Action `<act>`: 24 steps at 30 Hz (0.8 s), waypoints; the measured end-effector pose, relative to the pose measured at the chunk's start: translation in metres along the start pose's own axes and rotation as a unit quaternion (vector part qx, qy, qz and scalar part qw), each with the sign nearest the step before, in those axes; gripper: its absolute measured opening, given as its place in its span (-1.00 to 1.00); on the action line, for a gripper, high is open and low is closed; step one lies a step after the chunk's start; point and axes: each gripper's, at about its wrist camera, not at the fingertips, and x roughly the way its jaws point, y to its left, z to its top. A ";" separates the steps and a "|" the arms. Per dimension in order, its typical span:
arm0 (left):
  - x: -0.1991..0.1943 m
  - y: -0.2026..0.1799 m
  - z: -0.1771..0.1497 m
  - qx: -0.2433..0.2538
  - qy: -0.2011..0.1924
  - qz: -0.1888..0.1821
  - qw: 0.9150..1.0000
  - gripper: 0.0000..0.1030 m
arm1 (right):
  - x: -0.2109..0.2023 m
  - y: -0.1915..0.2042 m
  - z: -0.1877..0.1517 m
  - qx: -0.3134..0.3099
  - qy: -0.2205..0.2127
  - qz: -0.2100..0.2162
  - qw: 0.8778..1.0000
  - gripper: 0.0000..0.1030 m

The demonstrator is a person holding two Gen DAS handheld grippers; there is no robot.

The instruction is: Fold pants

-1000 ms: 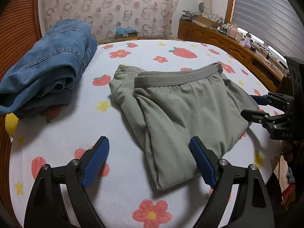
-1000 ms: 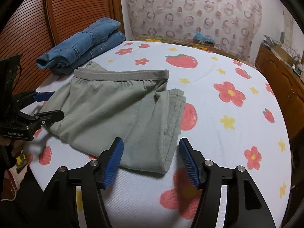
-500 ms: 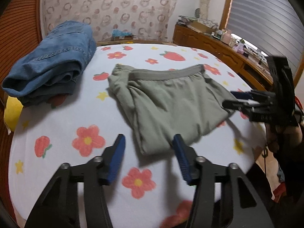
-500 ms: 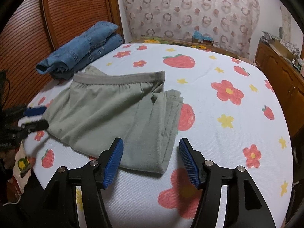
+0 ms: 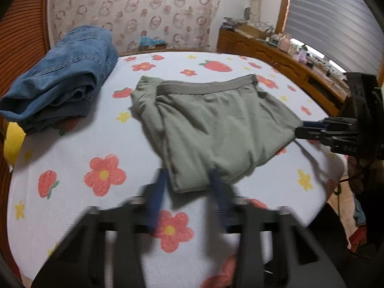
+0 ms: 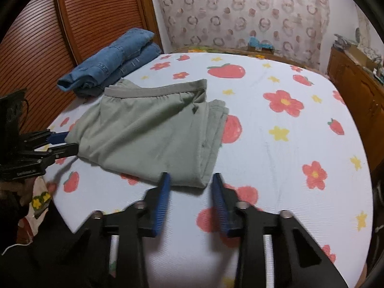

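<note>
Folded grey-green pants [image 5: 211, 129] lie on the flowered bed sheet [image 5: 96, 148], waistband at the far side; they also show in the right wrist view [image 6: 148, 134]. My left gripper [image 5: 187, 192] is blurred, its jaws a narrow gap apart, at the near corner of the pants. It also shows in the right wrist view [image 6: 63, 142] at the pants' left edge. My right gripper [image 6: 190, 187] is partly open at the pants' near folded corner. It also shows in the left wrist view [image 5: 301, 127] touching the pants' right edge. Neither holds cloth.
Folded blue jeans [image 5: 60, 76] lie at the far left of the bed, also in the right wrist view [image 6: 112, 60]. A wooden dresser [image 5: 276, 55] with clutter runs along the right. Slatted wooden doors [image 6: 72, 24] stand at the left.
Both grippers have narrowed their jaws over the second. The left gripper pulled back toward the near corner of the pants. The right gripper moved up to the pants' edge.
</note>
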 end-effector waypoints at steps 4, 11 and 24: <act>-0.007 -0.003 0.002 0.003 -0.020 0.009 1.000 -0.75 | -0.001 0.001 -0.001 -0.008 -0.009 0.004 1.000 -0.78; -0.018 0.002 0.003 -0.005 -0.035 0.005 0.999 -0.77 | -0.018 0.000 -0.004 -0.014 -0.031 -0.004 0.999 -0.83; -0.050 -0.024 0.001 0.028 -0.040 0.000 0.999 -0.77 | -0.048 0.013 -0.014 -0.027 -0.036 -0.005 0.999 -0.83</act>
